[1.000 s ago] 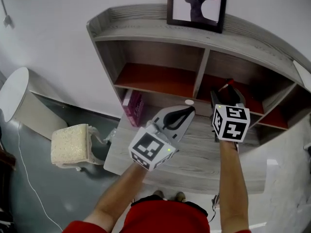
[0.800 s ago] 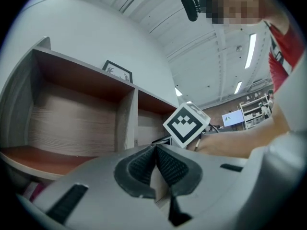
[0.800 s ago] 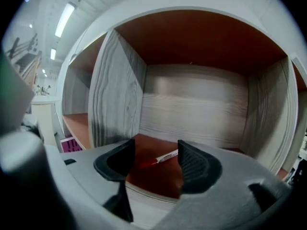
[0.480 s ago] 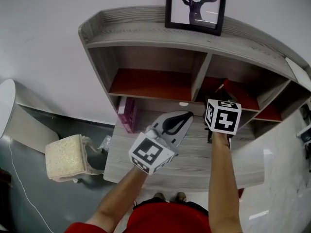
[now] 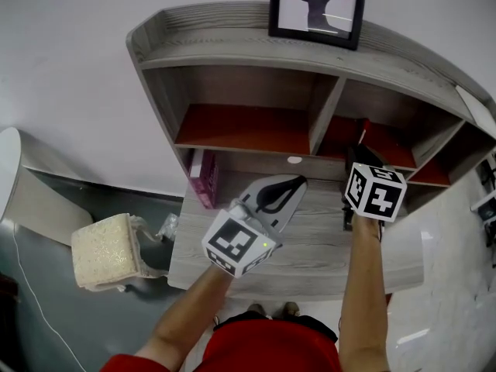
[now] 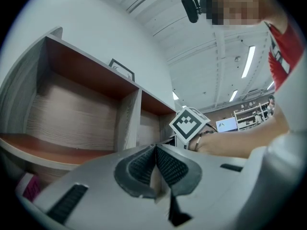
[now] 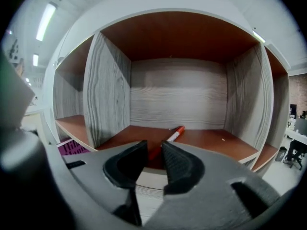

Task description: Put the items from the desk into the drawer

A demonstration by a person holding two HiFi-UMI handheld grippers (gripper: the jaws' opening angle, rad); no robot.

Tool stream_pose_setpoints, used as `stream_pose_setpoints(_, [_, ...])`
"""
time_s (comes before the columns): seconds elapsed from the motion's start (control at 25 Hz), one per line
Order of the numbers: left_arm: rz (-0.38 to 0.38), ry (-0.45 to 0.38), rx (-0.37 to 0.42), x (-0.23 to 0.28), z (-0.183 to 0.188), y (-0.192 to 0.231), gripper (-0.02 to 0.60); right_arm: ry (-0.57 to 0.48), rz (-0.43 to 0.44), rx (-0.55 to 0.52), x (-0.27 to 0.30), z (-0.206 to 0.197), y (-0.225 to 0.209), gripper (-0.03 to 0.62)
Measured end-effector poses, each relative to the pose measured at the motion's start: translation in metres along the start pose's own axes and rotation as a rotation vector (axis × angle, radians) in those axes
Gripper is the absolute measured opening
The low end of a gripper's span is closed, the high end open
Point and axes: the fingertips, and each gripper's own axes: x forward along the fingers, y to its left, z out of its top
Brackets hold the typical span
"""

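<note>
Head view looks down on a grey wood-grain surface (image 5: 310,246) against a white wall (image 5: 70,68), with a shelf unit (image 5: 232,53) of the same grey wood standing on its back edge. The unit is divided into open compartments with red-brown floors, and a framed deer picture (image 5: 318,6) stands on top. A magenta box (image 5: 205,178) stands on the surface at the far left, under the shelf unit. Left of the surface, on the grey floor (image 5: 46,316), is a low stool with a beige cushion (image 5: 105,250). The left gripper (image 5: 299,180) hovers over the middle of the surface with its jaws pressed together and nothing between them. The right gripper (image 5: 363,142) reaches into the second compartment from the left, where a red pen (image 7: 173,134) lies on the compartment floor, angled towards the camera. Its jaws have just been closing and now stand narrow, with the near end of the pen between them. A sliver of shelf floor shows beside the pen, so the pads are not clamped on it. Left gripper view takes in a white ceiling with strip lights (image 6: 249,61) and distant shelving behind the person's arm.
</note>
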Motion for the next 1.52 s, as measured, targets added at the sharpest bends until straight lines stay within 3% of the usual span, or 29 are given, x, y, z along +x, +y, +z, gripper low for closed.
stream_pose_setpoints(0.36, [-0.038,0.003,-0.004,0.010,-0.004,-0.017,0.009,-0.035,-0.035,-0.003,-0.028,-0.011,-0.032,0.035])
stream_pose_setpoints(0.84, [-0.074,-0.017,-0.020,0.033,-0.004,-0.049,0.009,-0.210,0.063,-0.020,-0.080,-0.002,-0.028,0.034])
stream_pose_setpoints(1.2, [-0.018,-0.009,-0.018,0.037,-0.010,-0.064,0.009,-0.265,0.148,-0.016,-0.143,-0.020,-0.030,0.034])
stream_pose_setpoints(1.52, [0.054,0.002,0.001,0.044,-0.010,-0.132,0.009,-0.322,0.296,-0.028,-0.213,-0.035,-0.054,0.034])
